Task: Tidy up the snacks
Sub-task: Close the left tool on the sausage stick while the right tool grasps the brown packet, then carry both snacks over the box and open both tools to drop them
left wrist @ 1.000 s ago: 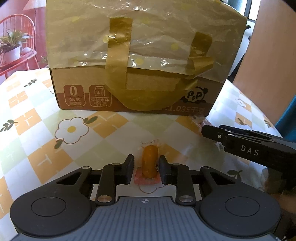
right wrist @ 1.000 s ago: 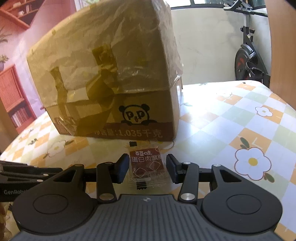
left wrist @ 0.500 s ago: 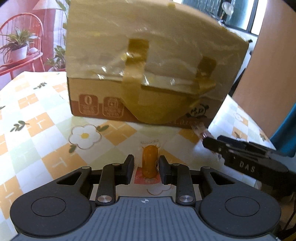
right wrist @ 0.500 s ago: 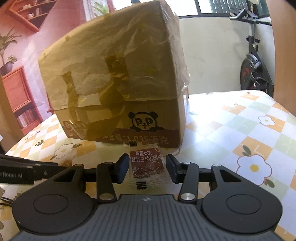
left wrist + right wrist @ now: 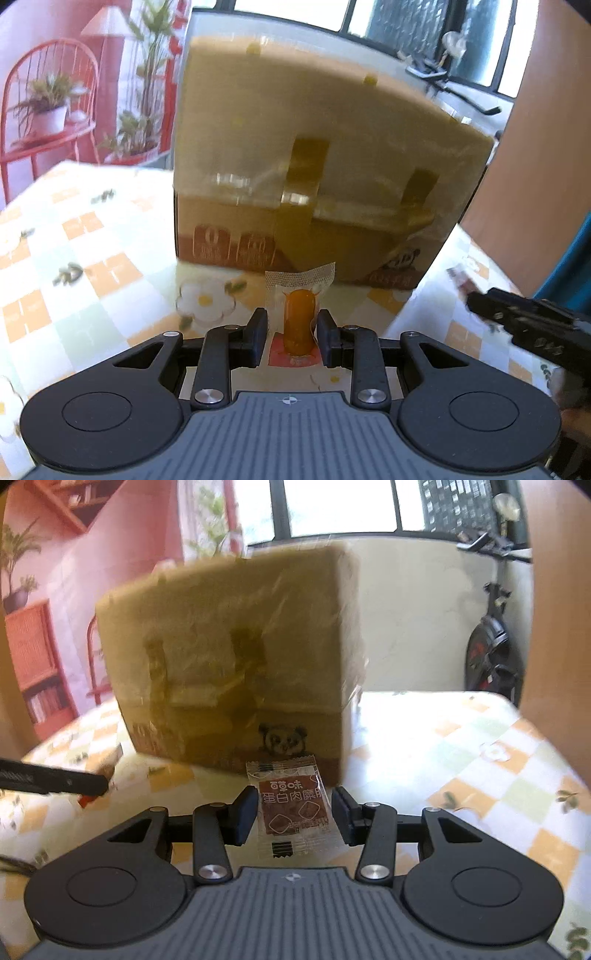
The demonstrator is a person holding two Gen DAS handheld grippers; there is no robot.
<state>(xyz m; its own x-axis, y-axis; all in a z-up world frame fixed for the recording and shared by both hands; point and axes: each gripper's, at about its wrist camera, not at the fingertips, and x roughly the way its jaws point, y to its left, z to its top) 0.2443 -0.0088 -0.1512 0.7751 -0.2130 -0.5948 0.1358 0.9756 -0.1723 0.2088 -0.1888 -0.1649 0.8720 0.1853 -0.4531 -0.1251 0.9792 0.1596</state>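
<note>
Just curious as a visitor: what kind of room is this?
Probably a home living or dining area: a flower-patterned tablecloth, potted plants on a red stand, and an exercise bike by the window.

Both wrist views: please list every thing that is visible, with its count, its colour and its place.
Cardboard box: one, brown, wrapped in clear film and tape, standing on the table ahead of both grippers.
Sausage snack: one, orange in a clear wrapper, between the fingers of the left gripper.
Meat snack packet: one, brown label on a clear wrapper, between the fingers of the right gripper.
Table: one, white, orange and green checks with flowers.
Chair: one, red, far left, with a potted plant on it.
Exercise bike: one, black, far right.
Left gripper: one, black, shut on the sausage snack.
Right gripper: one, black, shut on the meat snack packet.
</note>
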